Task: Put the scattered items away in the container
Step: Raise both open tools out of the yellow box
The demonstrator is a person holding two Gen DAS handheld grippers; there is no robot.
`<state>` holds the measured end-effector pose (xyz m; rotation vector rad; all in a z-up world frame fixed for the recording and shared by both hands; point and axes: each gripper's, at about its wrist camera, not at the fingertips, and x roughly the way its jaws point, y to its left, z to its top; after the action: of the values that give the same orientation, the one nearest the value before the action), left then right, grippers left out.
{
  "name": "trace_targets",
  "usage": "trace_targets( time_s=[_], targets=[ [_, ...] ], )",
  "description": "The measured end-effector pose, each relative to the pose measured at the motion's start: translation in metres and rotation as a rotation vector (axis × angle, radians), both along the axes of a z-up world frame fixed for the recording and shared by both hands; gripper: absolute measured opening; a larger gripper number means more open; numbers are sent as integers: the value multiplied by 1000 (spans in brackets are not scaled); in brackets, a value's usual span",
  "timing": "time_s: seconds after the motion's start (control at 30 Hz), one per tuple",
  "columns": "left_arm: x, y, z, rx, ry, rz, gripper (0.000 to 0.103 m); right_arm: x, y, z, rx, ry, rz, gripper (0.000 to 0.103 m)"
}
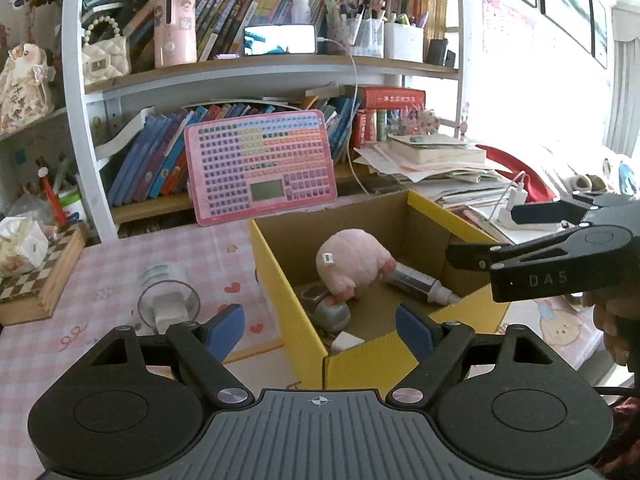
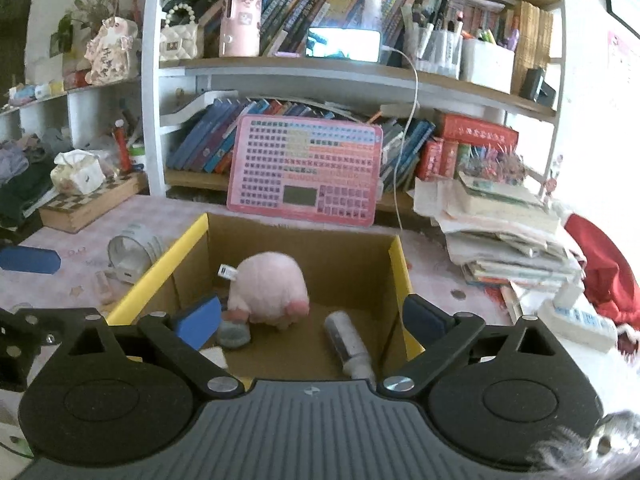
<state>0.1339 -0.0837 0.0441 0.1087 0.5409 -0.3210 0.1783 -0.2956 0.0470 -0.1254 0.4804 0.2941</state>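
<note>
Right wrist view: my right gripper hangs wide open over the box, nothing betw. fingers; pink plush toy lies inside, just ahead (tube beside it). Left gripper open too, empty.

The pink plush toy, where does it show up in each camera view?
Left wrist view: pink plush toy sits right of centre, inside the cardboard box.
Right wrist view: pink plush toy sits left of centre, in the box.
Shared landmark: the pink keyboard board behind the box.
</note>
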Motion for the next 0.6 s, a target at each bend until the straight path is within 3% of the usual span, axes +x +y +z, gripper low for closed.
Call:
trace_targets(
  time_s=[0.6],
  targets=[
    [-45, 57, -19, -11, 75, -35, 86, -66, 51, -14, -35, 83, -57, 98]
  ],
)
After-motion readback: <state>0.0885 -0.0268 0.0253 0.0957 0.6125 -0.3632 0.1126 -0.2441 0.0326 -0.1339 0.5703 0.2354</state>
